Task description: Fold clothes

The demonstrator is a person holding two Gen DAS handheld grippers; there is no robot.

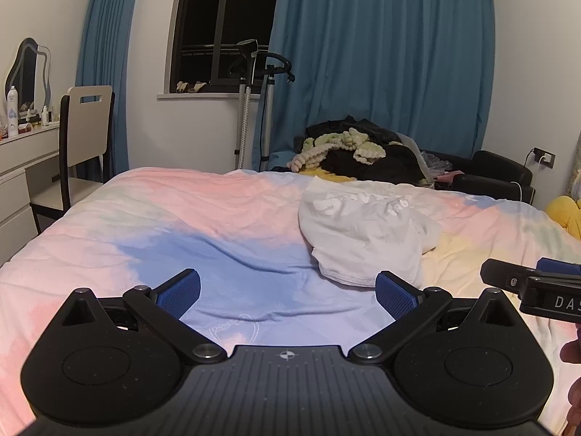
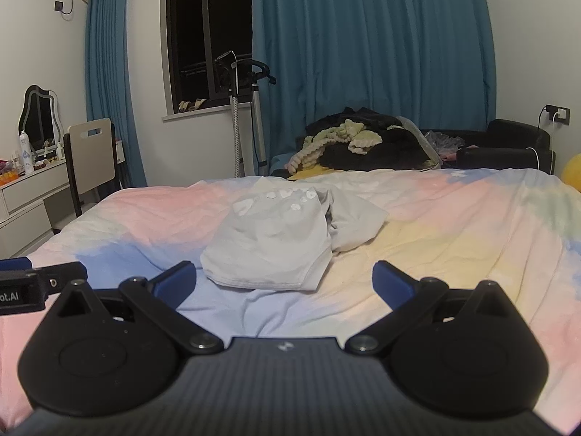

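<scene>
A white garment (image 1: 363, 232) with pale lettering lies loosely bunched on the pastel bedspread (image 1: 203, 218), ahead and to the right of my left gripper (image 1: 287, 292). That gripper hovers above the blue patch, open and empty. In the right wrist view the same white garment (image 2: 279, 239) lies just ahead between the fingers' line, slightly left. My right gripper (image 2: 284, 281) is open, holding nothing, a short way from the garment's near hem. The right gripper's body (image 1: 533, 287) shows at the left view's right edge, and the left gripper's body (image 2: 32, 283) at the right view's left edge.
A pile of dark and cream clothes (image 1: 359, 149) sits beyond the bed's far edge beside a black armchair (image 1: 497, 170). A garment steamer stand (image 1: 258, 109) is by the window. A chair (image 1: 87, 134) and white dresser (image 1: 21, 167) stand at left. Something yellow (image 1: 566, 214) lies at right.
</scene>
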